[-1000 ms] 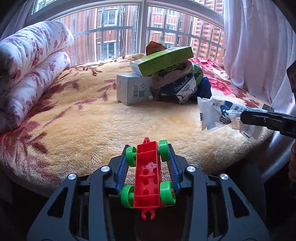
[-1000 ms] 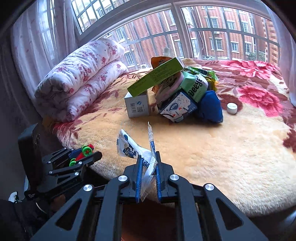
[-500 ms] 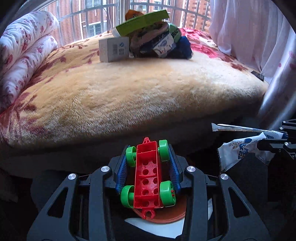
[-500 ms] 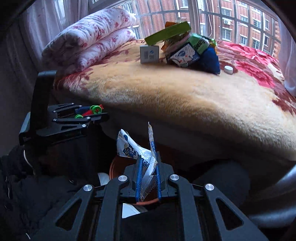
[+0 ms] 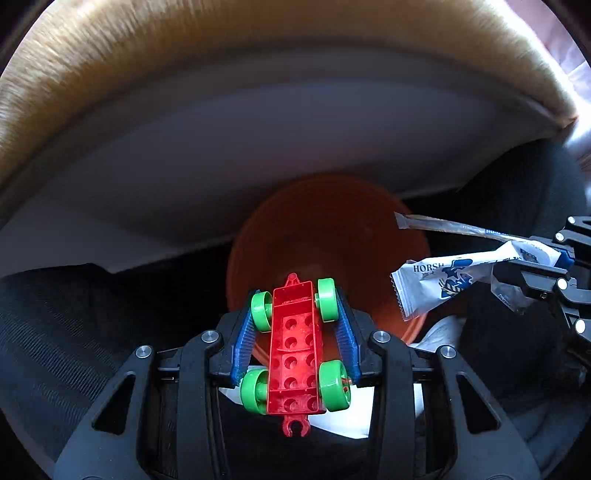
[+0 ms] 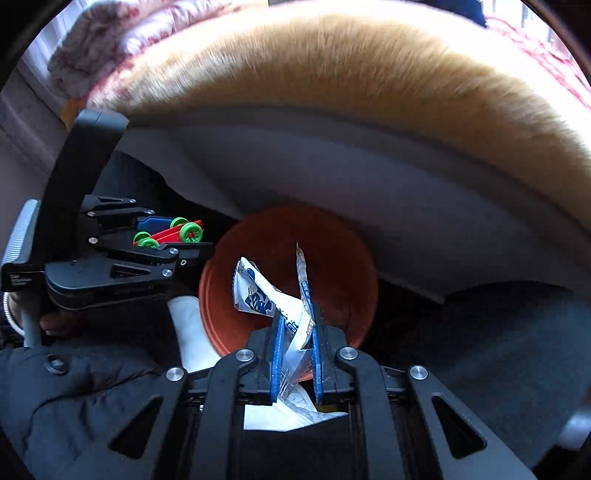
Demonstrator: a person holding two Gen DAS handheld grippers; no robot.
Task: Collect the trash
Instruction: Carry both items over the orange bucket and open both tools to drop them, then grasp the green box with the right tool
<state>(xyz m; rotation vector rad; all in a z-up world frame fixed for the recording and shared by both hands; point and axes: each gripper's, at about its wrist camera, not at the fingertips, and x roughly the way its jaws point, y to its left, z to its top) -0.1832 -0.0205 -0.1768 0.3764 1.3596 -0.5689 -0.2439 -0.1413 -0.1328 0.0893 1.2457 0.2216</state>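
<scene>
My left gripper [image 5: 295,306] is shut on a red toy car with green wheels [image 5: 293,347] and holds it over the near rim of an orange-brown round bin [image 5: 325,221]. My right gripper [image 6: 297,317] is shut on white and blue snack wrappers [image 6: 258,295] and holds them over the same bin [image 6: 332,251]. The wrappers [image 5: 443,277] also show at the right of the left wrist view, over the bin's right rim. The left gripper with the car [image 6: 166,236] shows at the left of the right wrist view, beside the bin.
The bin stands on the dark floor against the white side of the bed [image 5: 258,129], under the overhanging tan fleece blanket [image 6: 369,66]. A rolled floral quilt [image 6: 110,33] lies at the top left. White paper or cloth [image 6: 188,321] lies beside the bin.
Both grippers have swung down from the bed top to the bin on the floor, carrying the toy car and the wrappers with them. The bin now fills the middle of both views.
</scene>
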